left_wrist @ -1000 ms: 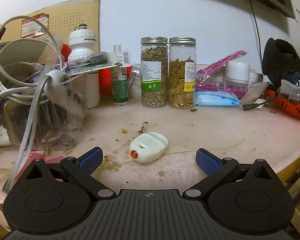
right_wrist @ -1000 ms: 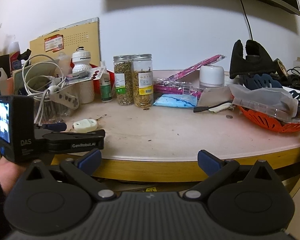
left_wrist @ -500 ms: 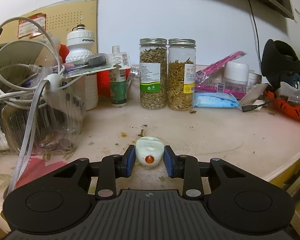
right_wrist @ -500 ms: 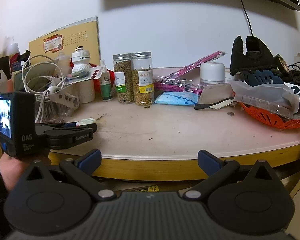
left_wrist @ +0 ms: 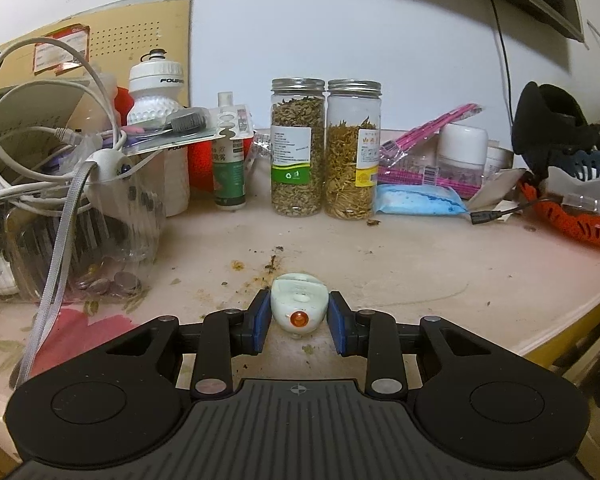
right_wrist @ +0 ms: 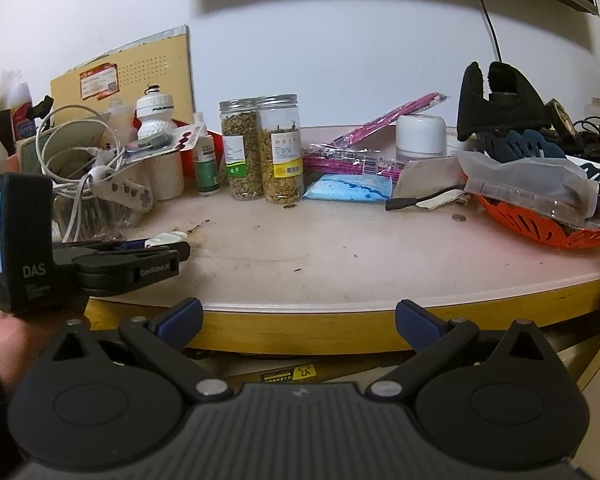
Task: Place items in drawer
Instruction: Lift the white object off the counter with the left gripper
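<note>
A small white plastic device with an orange button (left_wrist: 298,304) lies on the worn table top (left_wrist: 420,264). My left gripper (left_wrist: 299,322) is shut on it, a blue pad pressed against each side. In the right wrist view the same device (right_wrist: 166,238) shows as a white tip beyond the left gripper (right_wrist: 168,248), which a hand holds at the table's left front. My right gripper (right_wrist: 298,316) hangs open in front of the table's yellow edge (right_wrist: 300,332), with nothing between its fingers. No drawer is in view.
Two jars of dried herbs (left_wrist: 326,148) stand at the back, with a blue packet (left_wrist: 418,200) and pink packets (left_wrist: 428,156) to their right. A clear container with cables and coins (left_wrist: 80,216) crowds the left. An orange basket (right_wrist: 540,224) sits far right.
My left gripper went from wide open to shut on the white device, which turned so its orange button faces the camera. The right gripper kept still.
</note>
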Tool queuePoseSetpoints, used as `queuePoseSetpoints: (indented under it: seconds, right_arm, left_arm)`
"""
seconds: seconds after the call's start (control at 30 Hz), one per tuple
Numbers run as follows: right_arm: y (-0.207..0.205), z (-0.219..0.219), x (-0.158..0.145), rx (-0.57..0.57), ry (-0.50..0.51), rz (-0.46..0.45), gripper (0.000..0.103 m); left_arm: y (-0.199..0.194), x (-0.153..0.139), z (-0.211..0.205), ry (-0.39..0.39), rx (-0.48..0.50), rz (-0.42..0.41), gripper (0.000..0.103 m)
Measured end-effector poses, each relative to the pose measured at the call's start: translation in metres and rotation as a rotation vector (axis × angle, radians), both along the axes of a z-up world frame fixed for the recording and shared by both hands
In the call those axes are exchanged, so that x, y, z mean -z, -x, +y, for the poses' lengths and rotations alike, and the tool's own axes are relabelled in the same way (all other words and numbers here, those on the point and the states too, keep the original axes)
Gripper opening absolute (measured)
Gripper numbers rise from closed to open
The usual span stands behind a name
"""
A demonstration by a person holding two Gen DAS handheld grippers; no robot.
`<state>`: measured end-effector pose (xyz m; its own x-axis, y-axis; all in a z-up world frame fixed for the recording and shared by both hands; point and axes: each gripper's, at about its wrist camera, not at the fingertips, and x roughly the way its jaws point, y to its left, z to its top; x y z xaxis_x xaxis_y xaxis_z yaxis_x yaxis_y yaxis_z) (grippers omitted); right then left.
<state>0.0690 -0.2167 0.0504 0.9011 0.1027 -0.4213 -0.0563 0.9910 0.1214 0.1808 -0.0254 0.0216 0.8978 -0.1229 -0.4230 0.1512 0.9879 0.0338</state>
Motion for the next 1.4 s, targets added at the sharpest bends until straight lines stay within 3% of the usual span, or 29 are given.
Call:
queuePoseSetpoints:
  seconds: [1.13,1.4]
  right_arm:
    - [0.003,-0.001,0.0,0.015,-0.014,0.017,0.103]
    - [0.006,0.003,0.0,0.004,0.006,0.016,0.103]
  left_arm:
    - [0.081,-0.025,0.012,0.028,-0.044,0.004,0.029]
    - [0.101,-0.027,0.013,0.011,-0.092,0.012,0.029]
